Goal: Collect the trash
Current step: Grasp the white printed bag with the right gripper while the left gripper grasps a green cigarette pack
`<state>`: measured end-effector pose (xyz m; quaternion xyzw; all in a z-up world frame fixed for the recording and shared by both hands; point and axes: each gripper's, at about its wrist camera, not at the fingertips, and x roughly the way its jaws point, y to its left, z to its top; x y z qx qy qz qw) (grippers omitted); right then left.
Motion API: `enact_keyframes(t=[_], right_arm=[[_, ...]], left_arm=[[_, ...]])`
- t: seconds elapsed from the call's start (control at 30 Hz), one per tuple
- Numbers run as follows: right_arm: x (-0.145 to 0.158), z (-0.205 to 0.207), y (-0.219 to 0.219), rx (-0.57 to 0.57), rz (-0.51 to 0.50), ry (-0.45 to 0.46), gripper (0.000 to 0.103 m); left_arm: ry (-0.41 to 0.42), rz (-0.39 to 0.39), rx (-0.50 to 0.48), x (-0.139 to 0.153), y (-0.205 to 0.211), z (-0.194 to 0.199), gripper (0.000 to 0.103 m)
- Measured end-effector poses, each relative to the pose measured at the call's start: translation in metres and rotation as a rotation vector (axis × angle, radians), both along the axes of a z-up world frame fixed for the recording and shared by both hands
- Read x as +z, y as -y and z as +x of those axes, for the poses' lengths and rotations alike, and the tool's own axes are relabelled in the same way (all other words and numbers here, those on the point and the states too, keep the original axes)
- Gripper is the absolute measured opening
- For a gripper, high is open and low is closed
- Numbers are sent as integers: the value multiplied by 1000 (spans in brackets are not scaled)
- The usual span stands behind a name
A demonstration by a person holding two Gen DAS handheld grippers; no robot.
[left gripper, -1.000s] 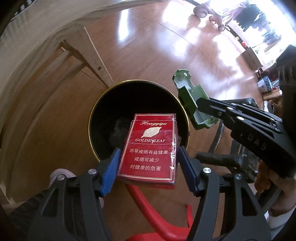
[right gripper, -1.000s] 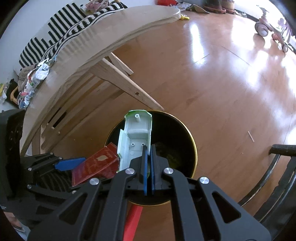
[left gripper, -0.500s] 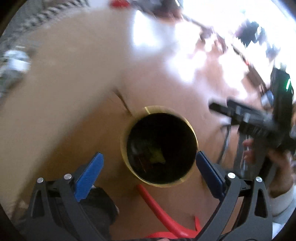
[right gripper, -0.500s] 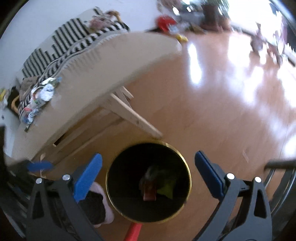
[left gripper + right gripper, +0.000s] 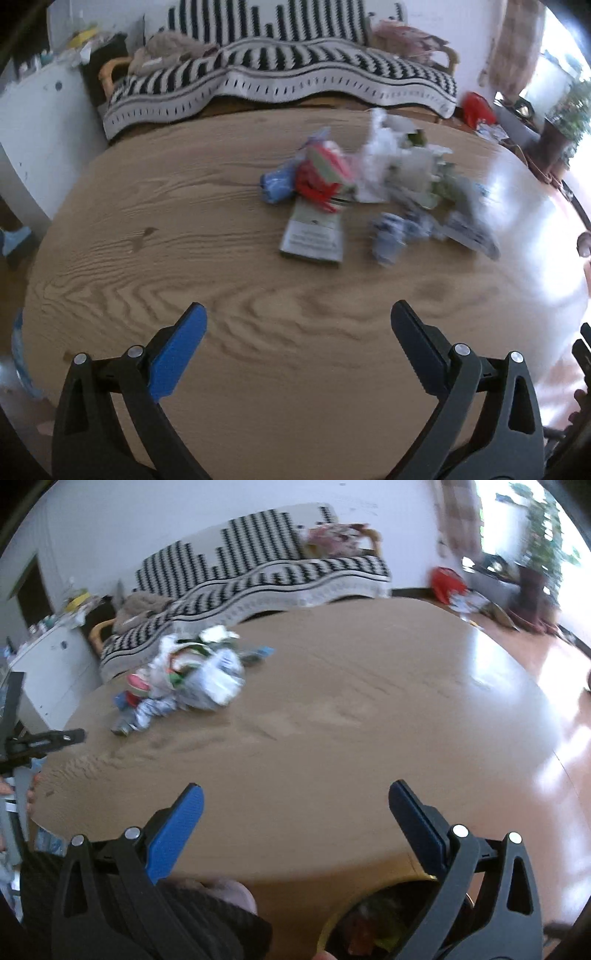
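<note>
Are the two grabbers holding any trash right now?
No. The left gripper and the right gripper are both open and empty; the trash pile lies on the table.

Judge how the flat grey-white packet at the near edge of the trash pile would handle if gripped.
The packet looks thin and flat on the table, so probably light and floppy. Lying flush, it may slide rather than lift.

A heap of trash (image 5: pixel 380 192) is lying on the wooden tabletop, sitting in the upper middle of the left wrist frame: crumpled white wrappers, a red-and-green packet, a blue wad and a flat pale carton (image 5: pixel 313 232) lying at its near edge. In the right wrist frame the same heap (image 5: pixel 192 675) is showing at the upper left, blurred. The trash bin (image 5: pixel 373 923) with a gold rim is peeking out at the bottom, holding scraps.
</note>
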<state>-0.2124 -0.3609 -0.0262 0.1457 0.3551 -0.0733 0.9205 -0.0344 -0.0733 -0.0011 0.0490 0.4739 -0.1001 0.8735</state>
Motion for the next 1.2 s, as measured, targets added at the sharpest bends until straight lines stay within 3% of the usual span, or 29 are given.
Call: enact_keyframes(t=[0.17, 0.4, 0.53, 0.67, 0.83, 0.97, 1.07, 1.2], right_arm=[[12, 75, -24, 50, -37, -2, 97], [-8, 182, -28, -46, 9, -85, 97], [-32, 221, -36, -100, 11, -168, 97], [-55, 228, -39, -75, -14, -223, 97], [-62, 228, -43, -98, -47, -180, 98], [-65, 233, -54, -101, -124, -224, 98], [-64, 228, -51, -112, -81, -195, 98], [-58, 214, -31, -140, 65, -126, 97]], left_arm=[[-38, 4, -10, -24, 12, 44, 97], [-58, -25, -16, -55, 14, 88, 97], [19, 31, -78, -63, 22, 94, 97], [36, 23, -67, -63, 18, 102, 97], [43, 21, -50, -62, 16, 105, 97], [42, 21, -50, -62, 17, 105, 97], [43, 22, -50, -63, 16, 105, 97], [37, 19, -54, -63, 16, 105, 97]])
